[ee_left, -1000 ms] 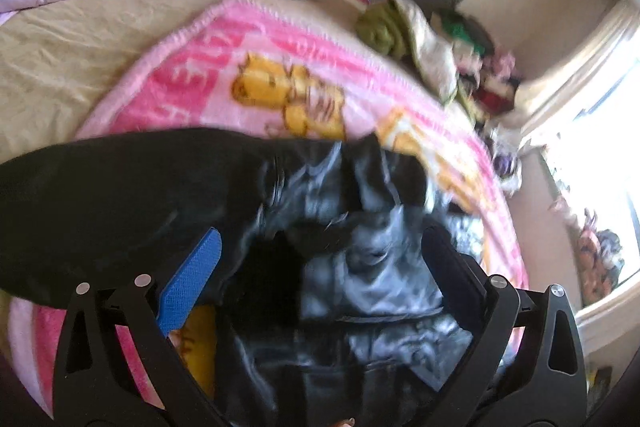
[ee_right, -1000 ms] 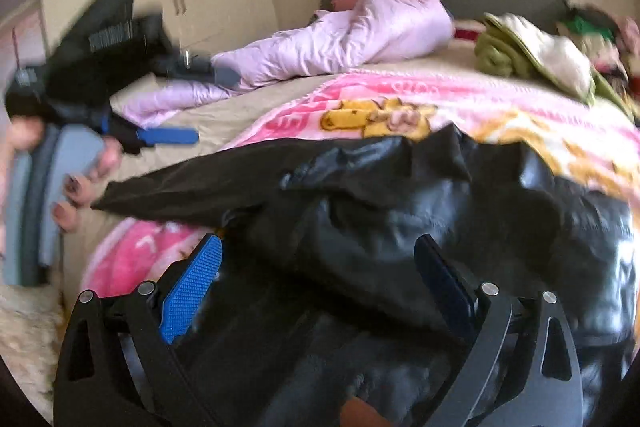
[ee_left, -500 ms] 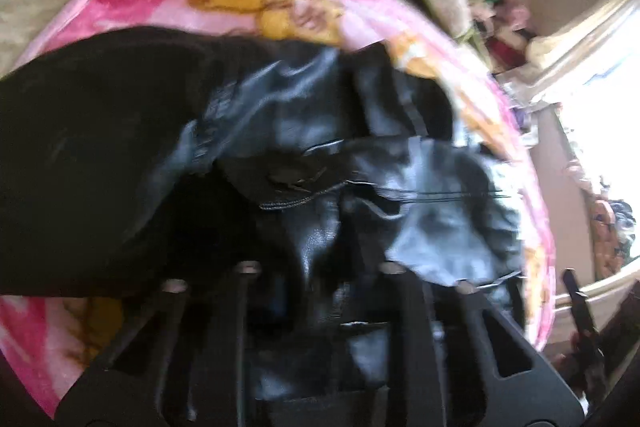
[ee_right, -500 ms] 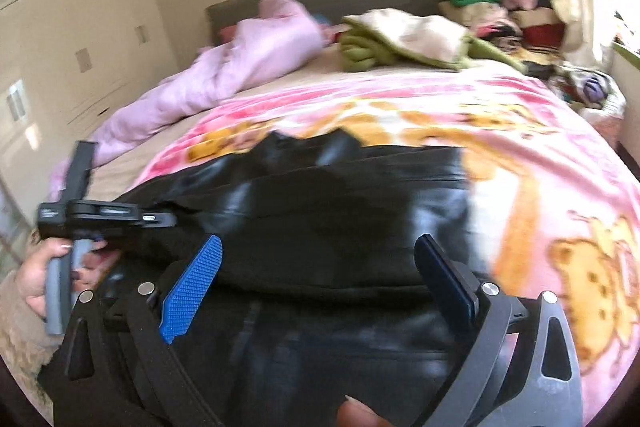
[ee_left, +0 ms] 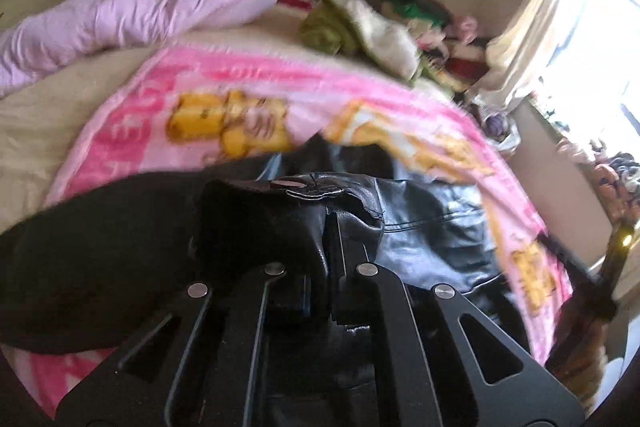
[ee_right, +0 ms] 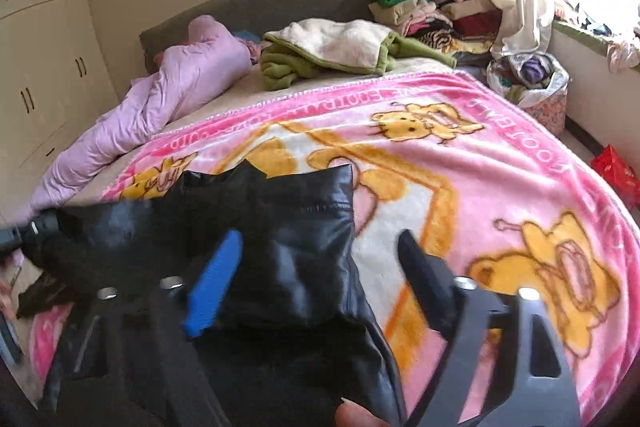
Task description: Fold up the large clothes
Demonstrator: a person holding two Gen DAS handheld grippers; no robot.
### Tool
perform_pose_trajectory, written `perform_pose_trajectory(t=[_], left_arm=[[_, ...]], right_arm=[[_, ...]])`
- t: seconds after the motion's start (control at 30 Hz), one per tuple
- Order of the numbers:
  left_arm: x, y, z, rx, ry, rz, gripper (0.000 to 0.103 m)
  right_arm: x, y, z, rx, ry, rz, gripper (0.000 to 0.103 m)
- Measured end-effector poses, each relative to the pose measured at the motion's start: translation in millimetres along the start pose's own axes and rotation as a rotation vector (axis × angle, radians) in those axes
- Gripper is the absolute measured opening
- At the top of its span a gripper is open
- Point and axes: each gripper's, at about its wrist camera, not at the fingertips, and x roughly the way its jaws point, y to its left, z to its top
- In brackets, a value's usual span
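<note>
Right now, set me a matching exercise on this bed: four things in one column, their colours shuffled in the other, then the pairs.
Things:
1. jacket
2. duvet
3. blanket
4. fleece

Colours:
A. pink with yellow bears
B. green and cream
C. black
D. lilac

Pairs: 1-C, 2-D, 3-A, 4-B

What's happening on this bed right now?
A person with two handheld grippers is folding a black leather jacket on a pink cartoon-bear blanket. The left gripper has shut on a bunched fold of the jacket. The right gripper has just been closing, its fingers straddling the jacket's corner without pressing yet.
</note>
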Motion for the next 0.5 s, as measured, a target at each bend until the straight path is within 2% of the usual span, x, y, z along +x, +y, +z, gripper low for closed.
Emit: perform_pose_trajectory(t=[0.07, 0.1, 0.27, 0.33, 0.47, 0.5], left_arm=[[19.8, 10.9, -9.0, -0.017, 0.049, 0.018, 0.001], [25.8, 14.2, -13.2, -0.018, 0.065, 0.028, 0.001], [39.4, 26.4, -27.7, -0.015, 0.092, 0.062, 0.002], [39.8, 27.8, -29.3, -0.008, 0.086, 0.066, 0.003], [43.7, 24.8, -34.8, 0.032, 0.083, 0.064, 0.008], [46.7, 23.7, -36.7, 0.037, 0.089, 0.066, 0.009]], right_arm=[[20.6, 4.2, 7.9, 0.012, 0.043, 0.026, 0.054], [29.5, 6.3, 10.2, 0.017, 0.062, 0.039, 0.052], [87.3, 15.3, 18.6, 0.016, 0.157, 0.043, 0.05], [106.9, 15.7, 16.4, 0.009, 0.196, 0.022, 0.05], [142.6, 3.0, 0.0, -0.039, 0.265, -0.13, 0.048], [149.7, -2.1, -4.6, -0.037, 0.277, -0.144, 0.048]])
